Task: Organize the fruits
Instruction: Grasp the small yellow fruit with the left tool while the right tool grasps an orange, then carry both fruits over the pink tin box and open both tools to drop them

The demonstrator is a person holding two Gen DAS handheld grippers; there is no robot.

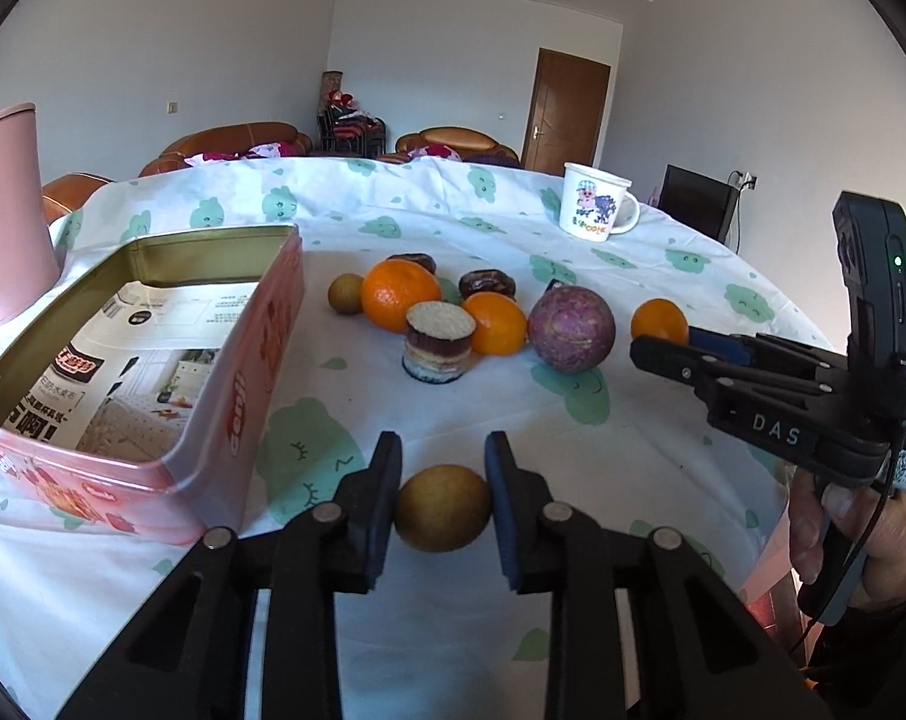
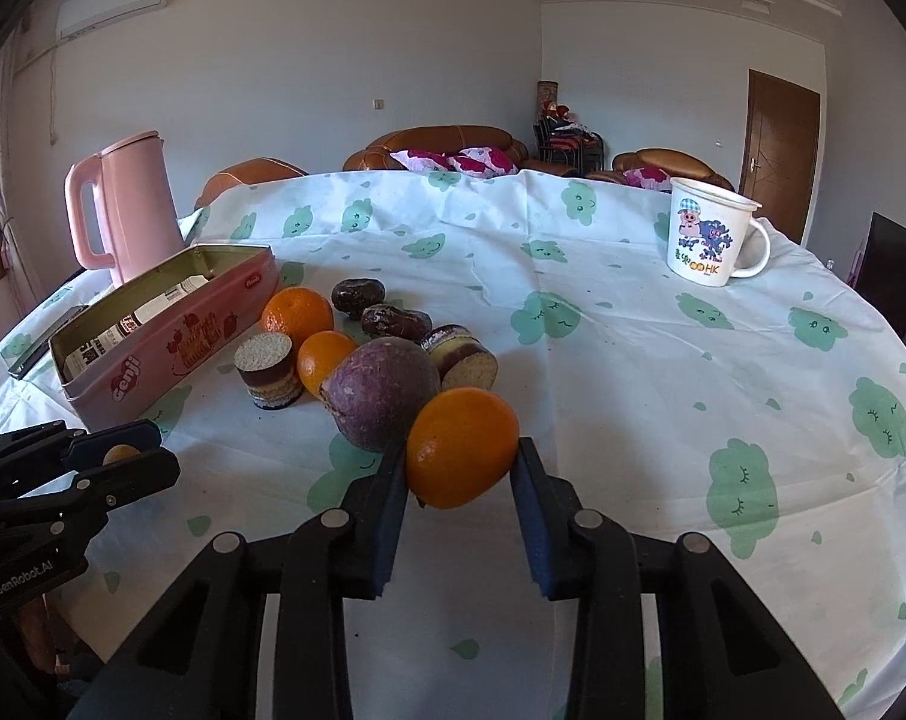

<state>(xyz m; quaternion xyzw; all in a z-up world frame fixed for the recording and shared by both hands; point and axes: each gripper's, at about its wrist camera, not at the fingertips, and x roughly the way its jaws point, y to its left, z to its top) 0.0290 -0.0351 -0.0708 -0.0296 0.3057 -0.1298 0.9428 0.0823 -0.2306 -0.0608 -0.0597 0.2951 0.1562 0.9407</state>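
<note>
Jaws of left gripper (image 1: 442,507) pinch a firm brown fruit (image 1: 442,509); right gripper (image 2: 460,468) clamps an orange (image 2: 460,447), tin (image 1: 153,360) at ten o'clock.

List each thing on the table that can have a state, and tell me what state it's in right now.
Left tool: shut on small brown fruit.
Right tool: shut on orange.
Pink tin: open, lidless, printed paper inside, no fruit.
Mug: upright.
Pink kettle: upright, lid shut.
Purple fruit: loose on the cloth.
</note>
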